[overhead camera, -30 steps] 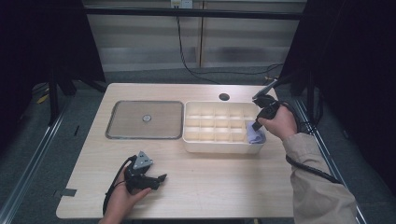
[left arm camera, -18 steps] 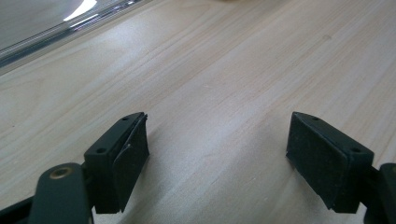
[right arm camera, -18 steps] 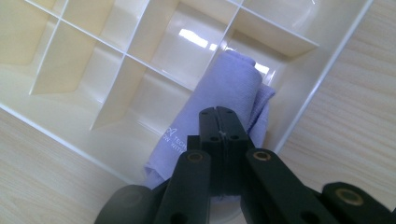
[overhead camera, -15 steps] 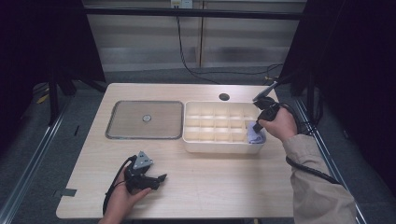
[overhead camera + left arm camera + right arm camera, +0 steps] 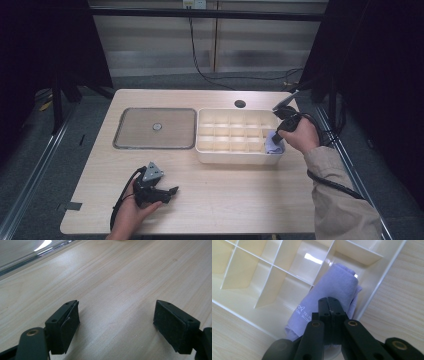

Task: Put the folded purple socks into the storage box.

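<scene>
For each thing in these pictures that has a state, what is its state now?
Right tool: shut, jaws together, over the lilac cloth.
Left tool: open, nothing between the jaws, low over the table.
Lilac cloth: rolled, lying in the divided tray's corner.
Divided tray: other compartments look empty.
Flat metal tray: holds one small round thing.

A rolled lilac cloth with white lettering lies in the cream divided tray's near right corner compartment.

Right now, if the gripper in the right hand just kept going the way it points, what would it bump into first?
Most likely the lilac cloth: the right gripper, jaws shut, points straight at it, inside the cream divided tray. Whether they already touch is unclear.
</scene>
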The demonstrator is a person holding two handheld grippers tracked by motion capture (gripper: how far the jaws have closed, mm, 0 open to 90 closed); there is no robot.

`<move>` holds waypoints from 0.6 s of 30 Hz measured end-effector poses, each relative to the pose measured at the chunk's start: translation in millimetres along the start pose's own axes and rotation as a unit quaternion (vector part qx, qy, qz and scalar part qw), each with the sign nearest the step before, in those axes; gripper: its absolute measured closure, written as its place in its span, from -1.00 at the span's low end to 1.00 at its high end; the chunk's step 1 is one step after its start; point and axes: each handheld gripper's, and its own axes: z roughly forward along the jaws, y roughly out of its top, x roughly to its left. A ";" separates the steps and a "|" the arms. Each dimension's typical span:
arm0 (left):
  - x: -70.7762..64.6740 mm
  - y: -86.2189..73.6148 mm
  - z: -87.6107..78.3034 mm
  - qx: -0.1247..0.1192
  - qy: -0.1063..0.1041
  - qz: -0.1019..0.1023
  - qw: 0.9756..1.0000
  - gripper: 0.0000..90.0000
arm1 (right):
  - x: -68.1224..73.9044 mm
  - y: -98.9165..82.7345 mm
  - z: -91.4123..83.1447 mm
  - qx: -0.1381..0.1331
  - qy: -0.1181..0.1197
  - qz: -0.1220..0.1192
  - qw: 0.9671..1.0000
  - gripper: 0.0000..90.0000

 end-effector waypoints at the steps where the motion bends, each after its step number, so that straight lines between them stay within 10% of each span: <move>1: 0.0 0.0 -0.1 0.001 0.000 0.000 1.000 -0.55 | -0.6 -0.2 0.3 -0.001 0.000 0.000 1.000 0.99; 18: -0.2 -0.2 0.3 -0.002 0.001 0.000 1.000 -0.55 | 0.9 -9.6 12.6 0.007 0.017 0.003 1.000 0.99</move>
